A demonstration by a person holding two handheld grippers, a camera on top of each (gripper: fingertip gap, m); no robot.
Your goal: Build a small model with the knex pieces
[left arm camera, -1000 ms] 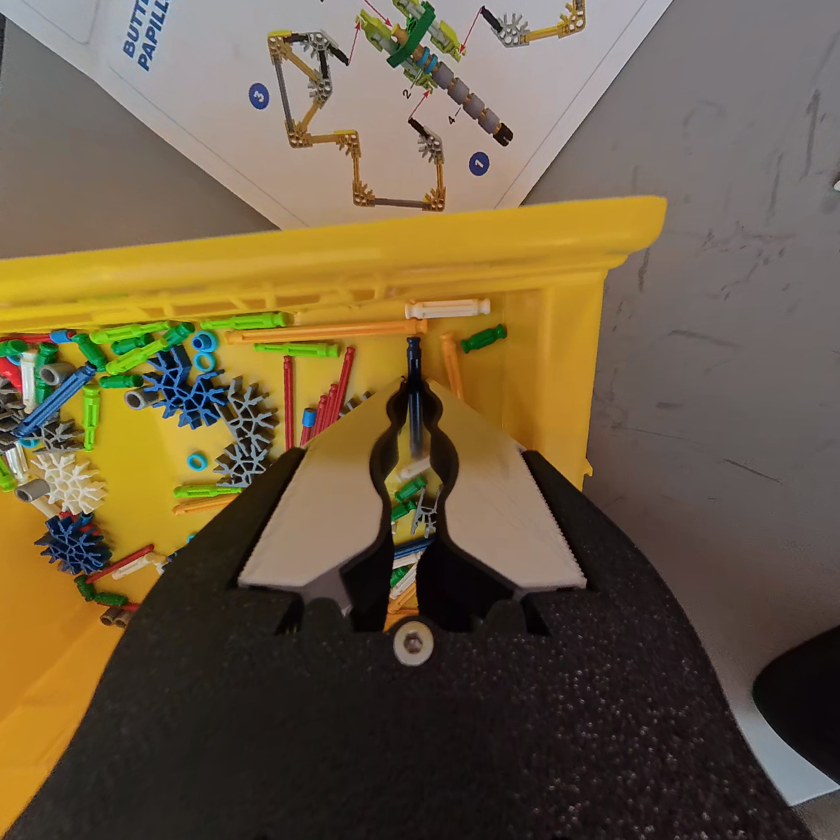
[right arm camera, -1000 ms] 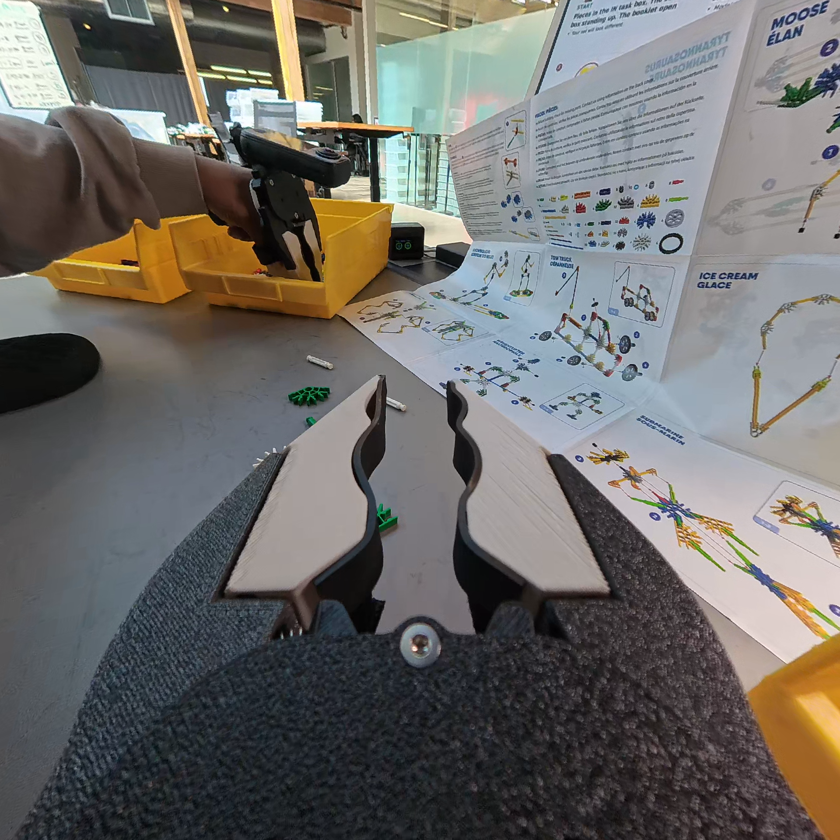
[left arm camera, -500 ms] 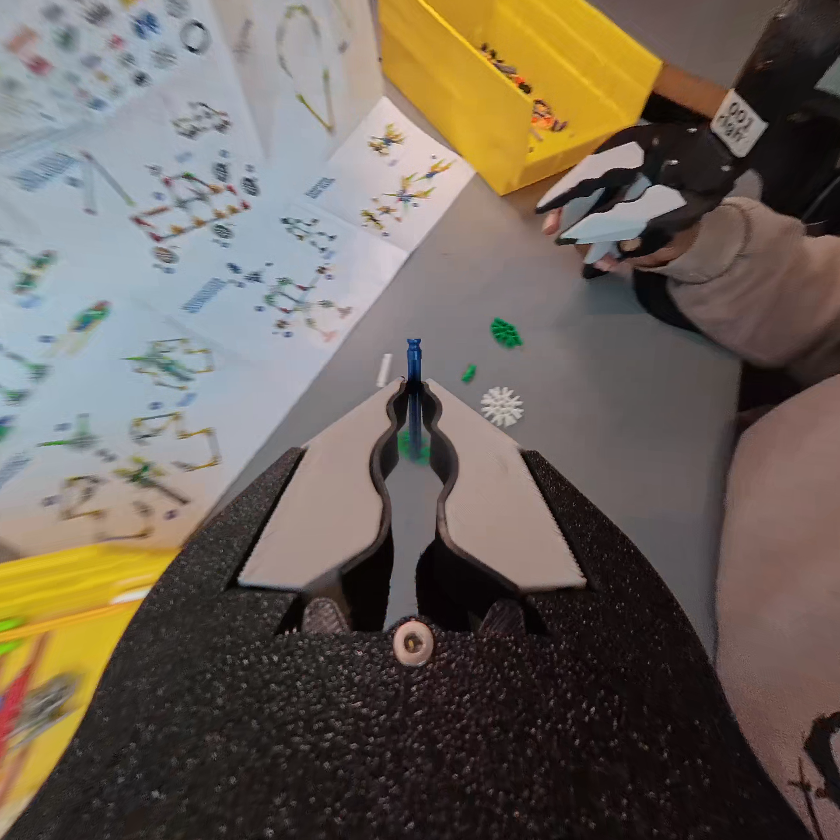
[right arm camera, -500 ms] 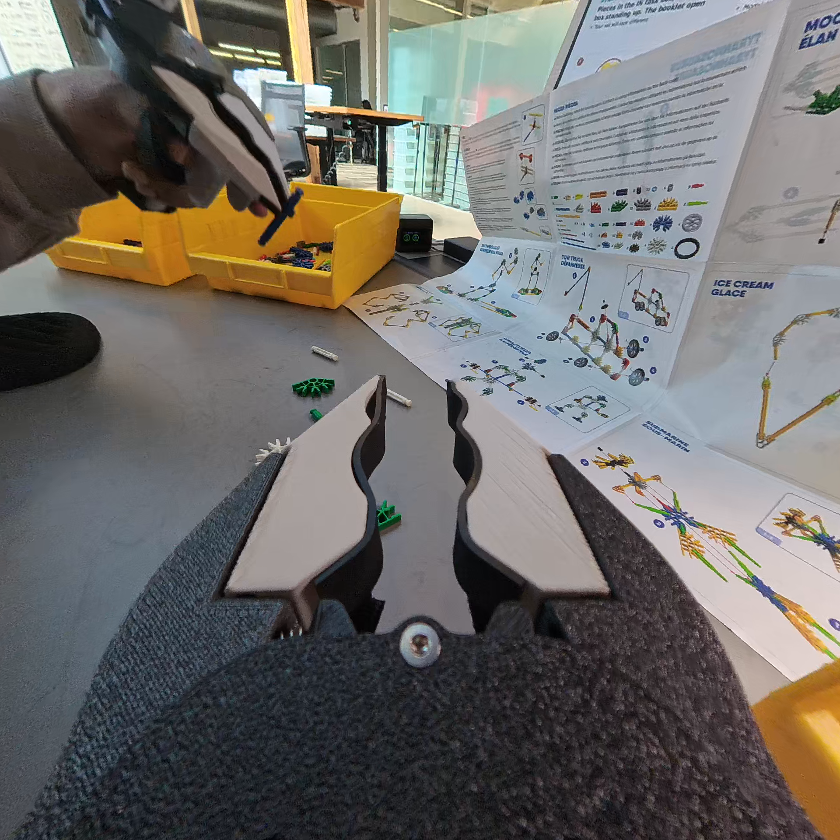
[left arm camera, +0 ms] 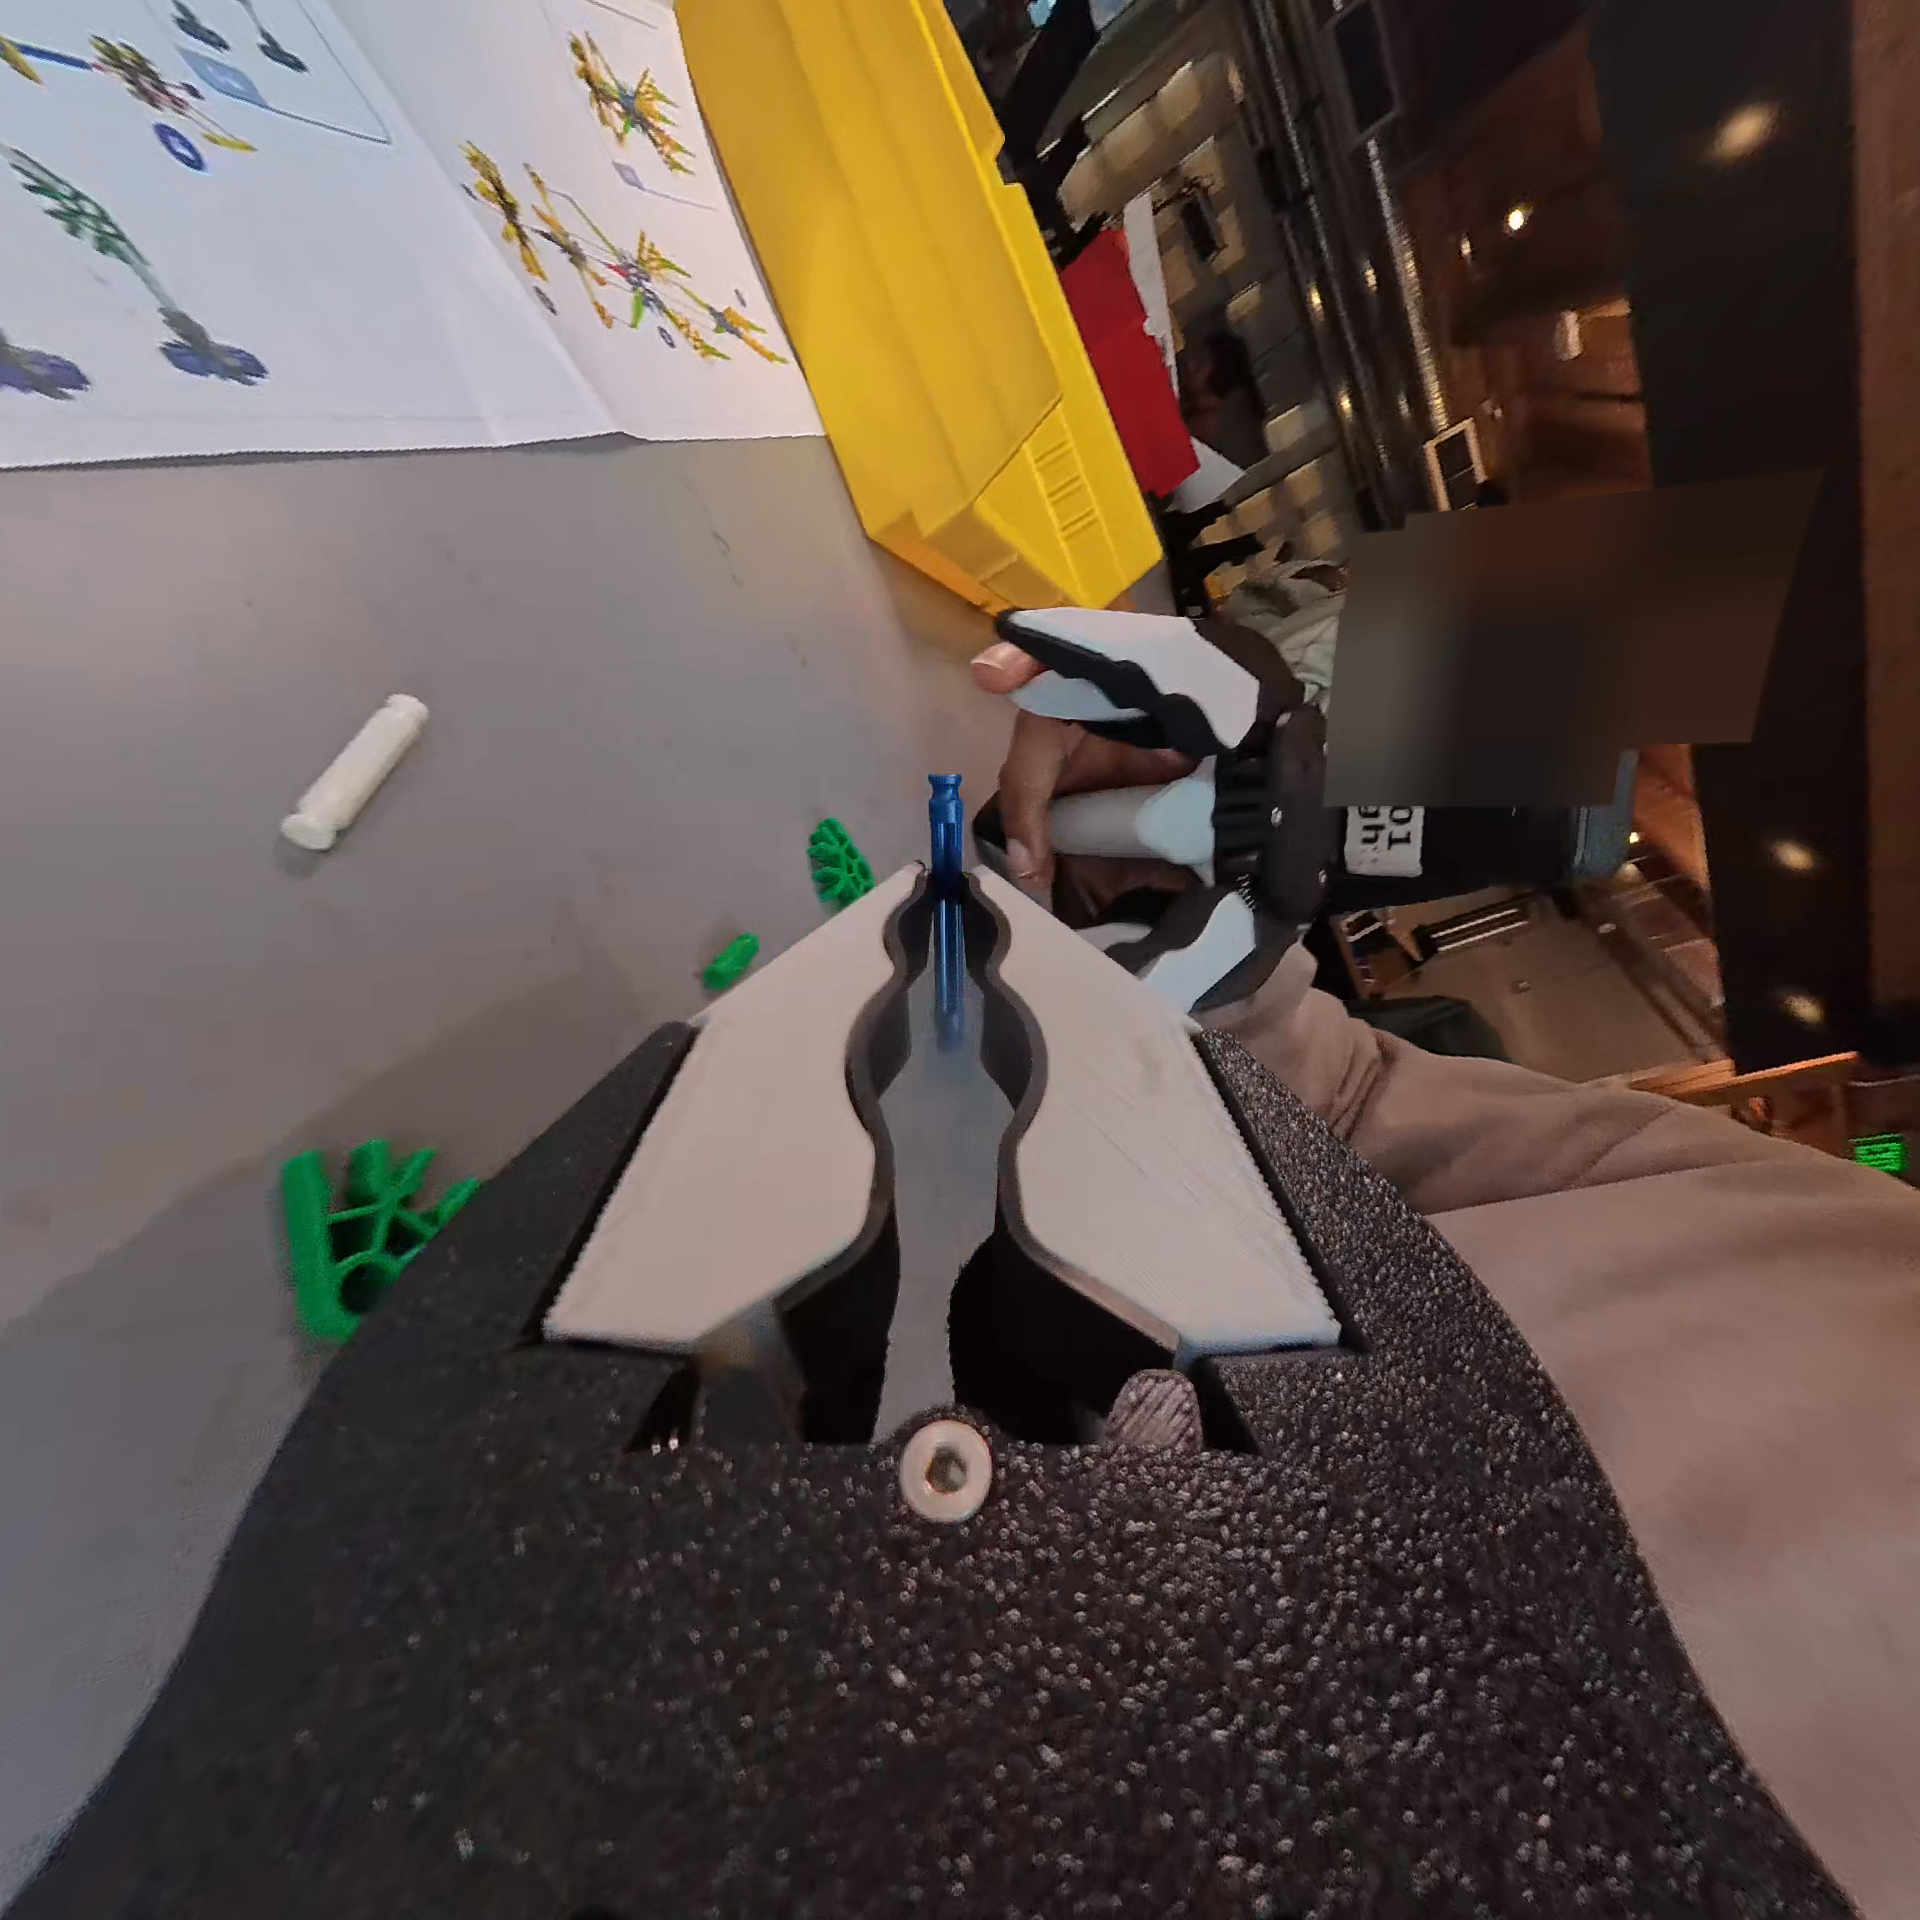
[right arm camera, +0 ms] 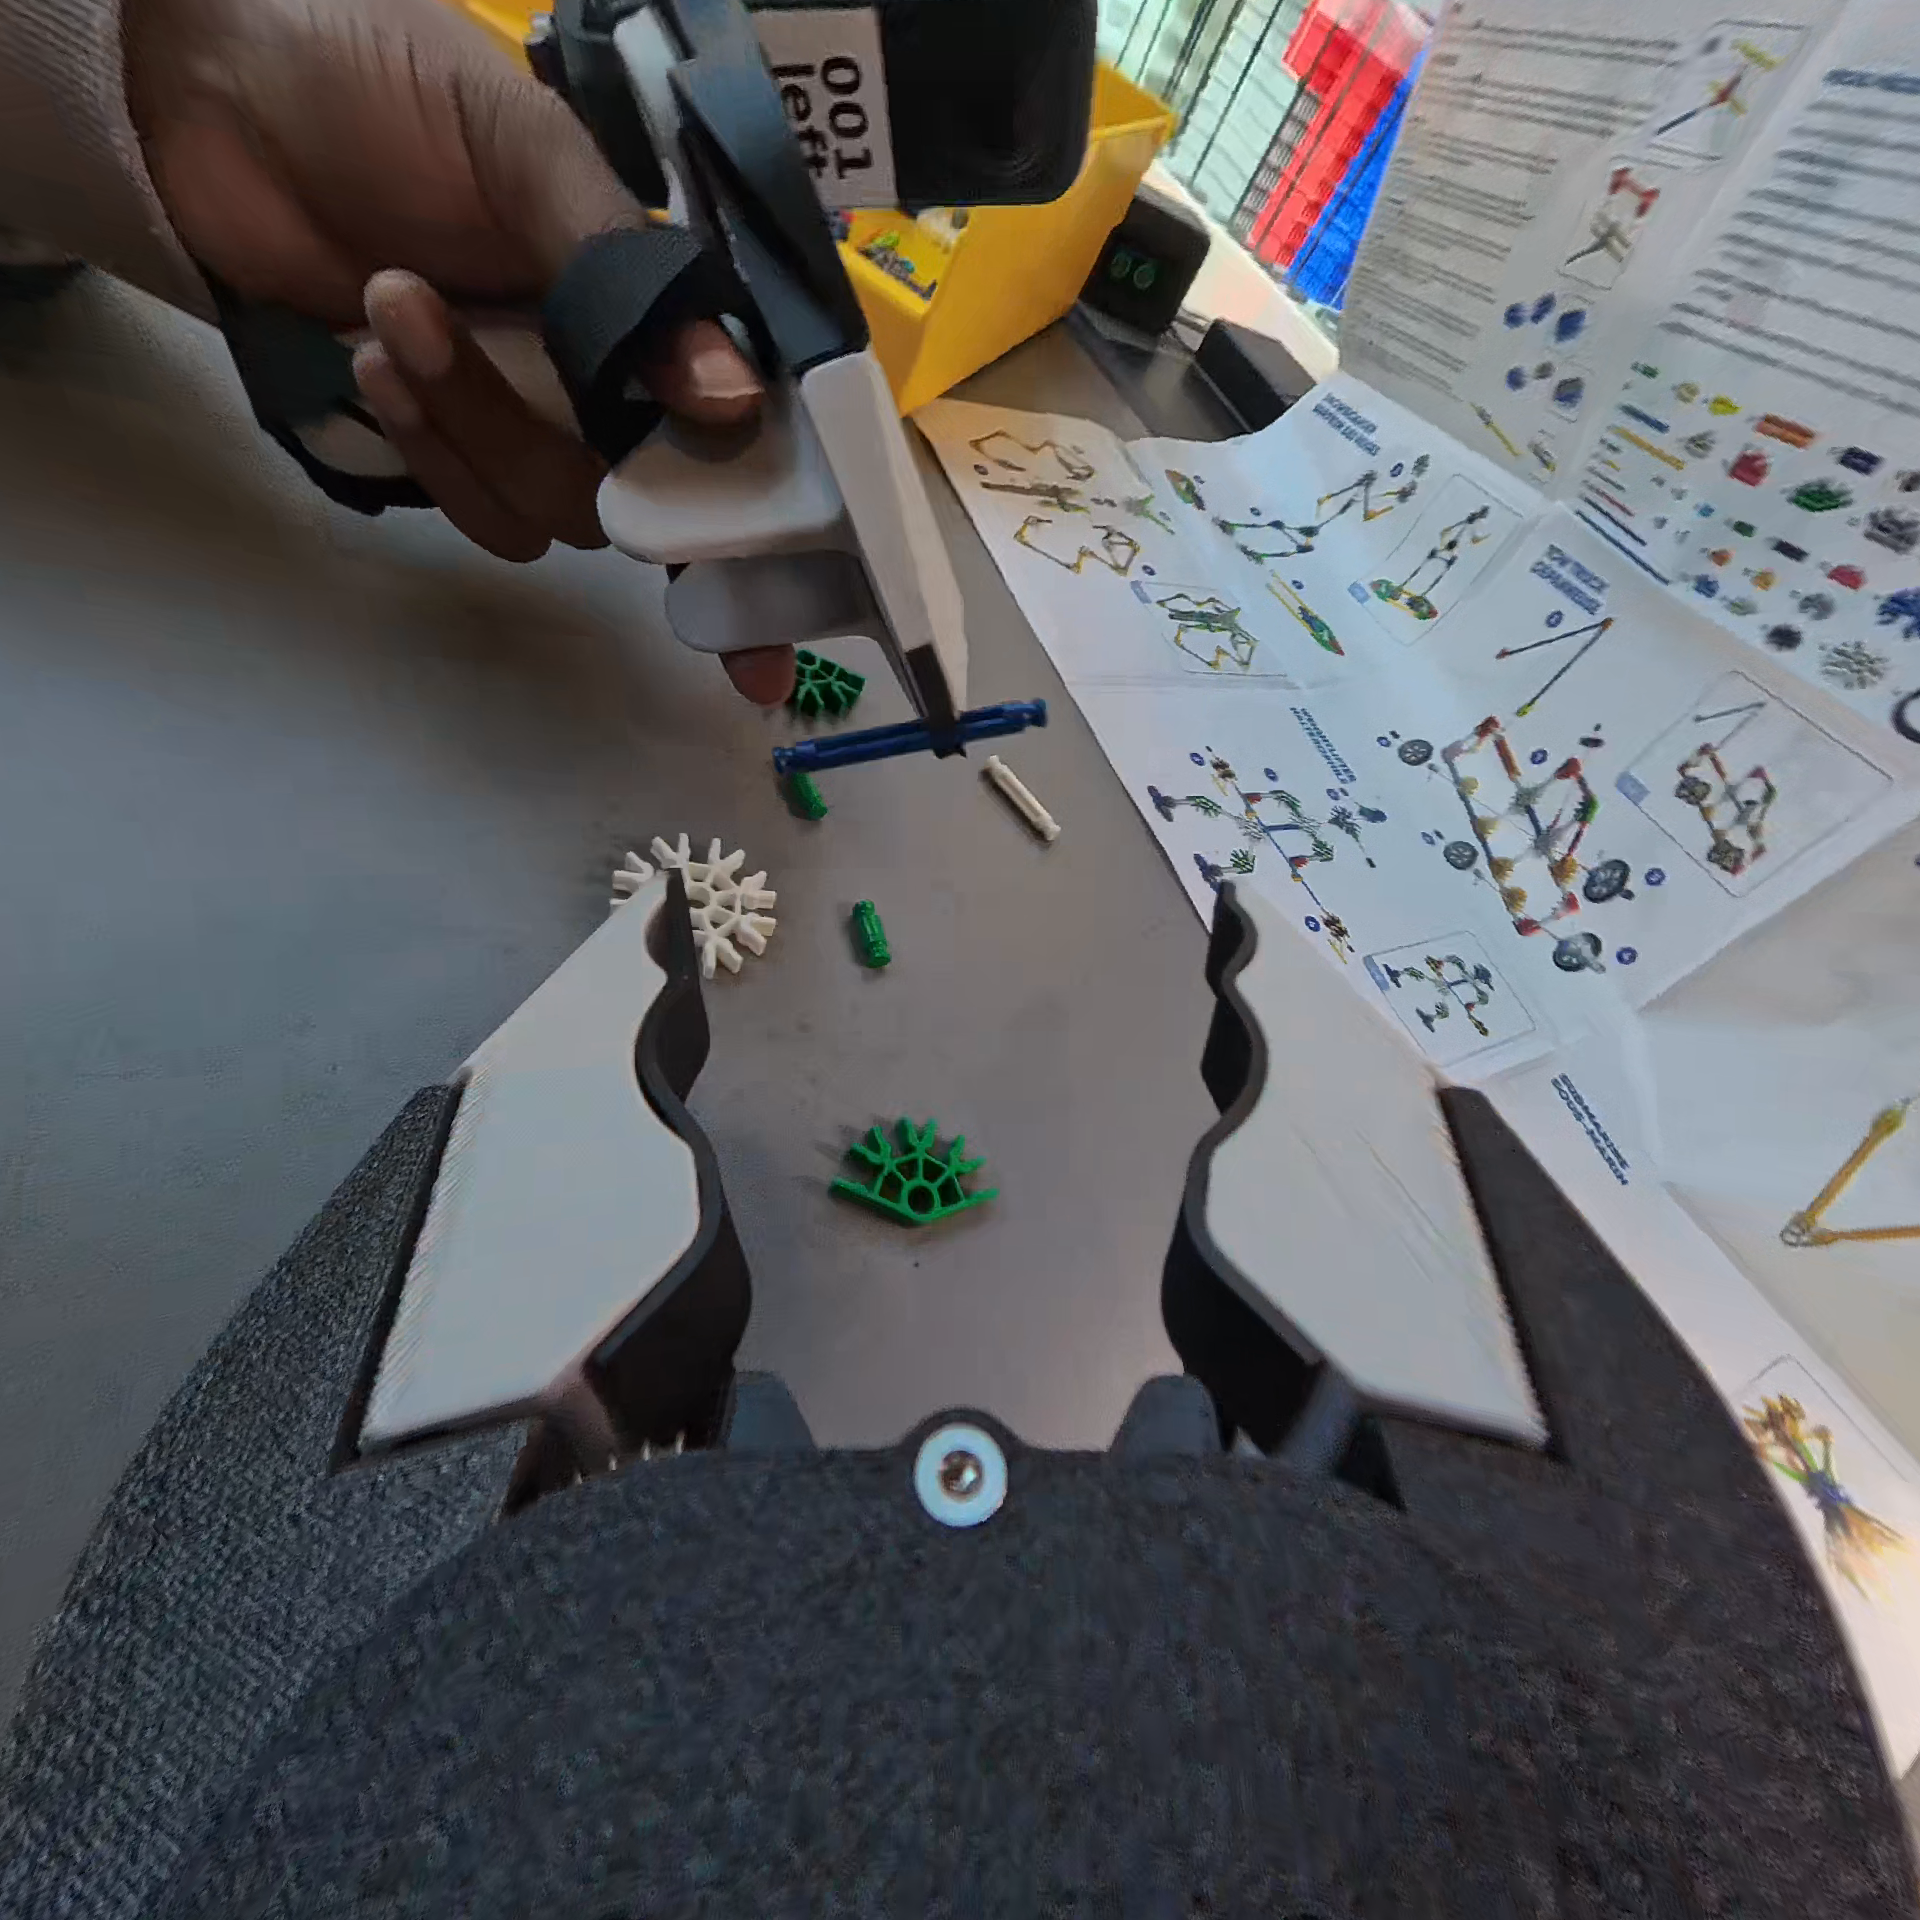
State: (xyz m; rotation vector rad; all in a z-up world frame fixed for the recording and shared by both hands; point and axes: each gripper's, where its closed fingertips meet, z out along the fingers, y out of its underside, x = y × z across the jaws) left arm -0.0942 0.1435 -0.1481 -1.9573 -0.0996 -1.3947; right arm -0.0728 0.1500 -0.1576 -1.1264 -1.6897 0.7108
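Blue plastic rod (right arm camera: 909,736): thin, light, likely stiff and slick; pinched near one end by closed left claw (left arm camera: 943,883). Right claw (right arm camera: 951,925) wide open, empty, green connector (right arm camera: 912,1174) between its fingers.

The left gripper (left arm camera: 945,883), black-bodied with pale grey fingers, has its jaws pinched together at the tips, with a slim dark blue plastic rod (left arm camera: 943,914) clamped between them. A bare hand (right arm camera: 416,260) grips its handle, the gripper angled downward. The right gripper (right arm camera: 951,914) has its jaws spread wide, holding nothing.
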